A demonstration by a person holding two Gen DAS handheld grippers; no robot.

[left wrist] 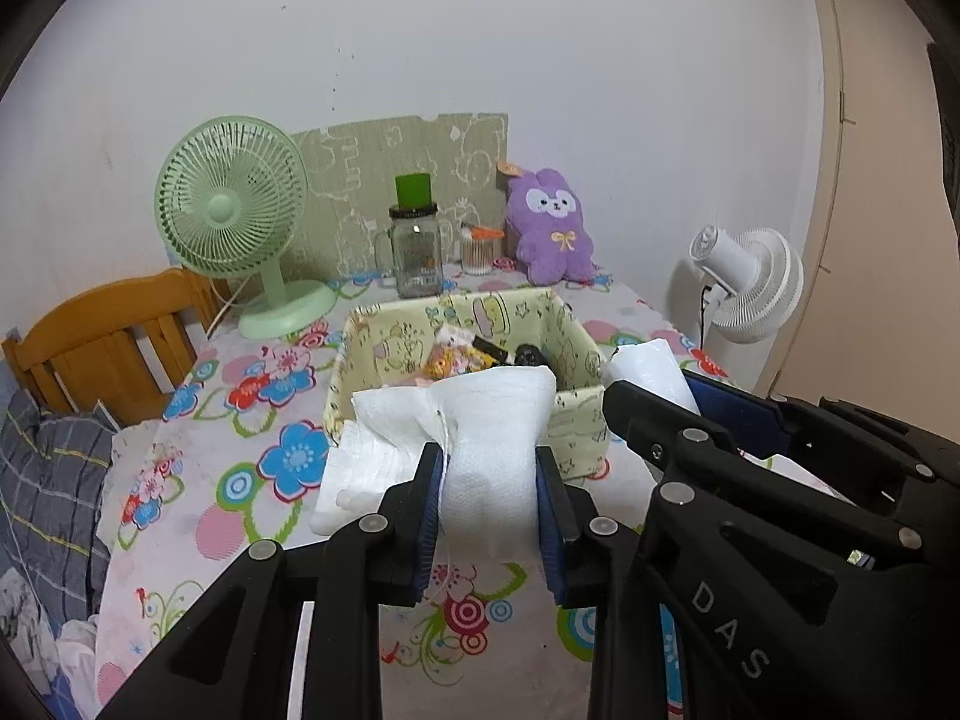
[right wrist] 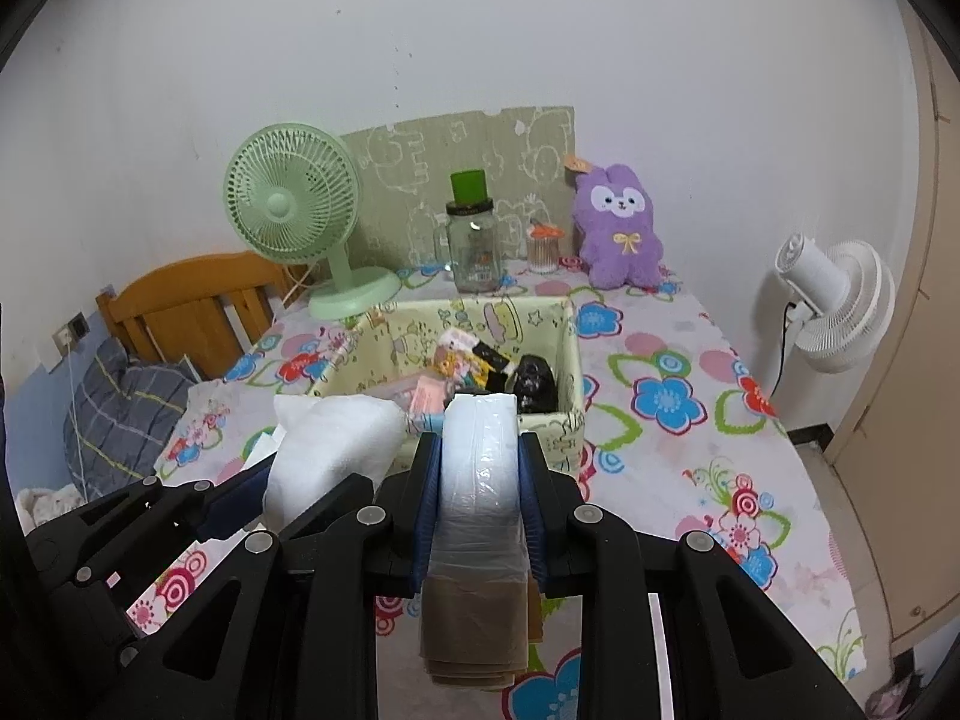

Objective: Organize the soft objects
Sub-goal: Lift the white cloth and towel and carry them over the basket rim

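Two soft packs are held just before the box [right wrist: 573, 354]: the left gripper [left wrist: 489, 504] squeezes a white pad [left wrist: 492, 450], the right gripper [right wrist: 477, 501] a wrapped roll [right wrist: 480, 456]. Loose film may slip; dropping both together could crowd the box's near rim.

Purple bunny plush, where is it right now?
The purple bunny plush sits upright at the table's far right corner against the wall, beside the cotton swab jar, behind the fabric storage box.
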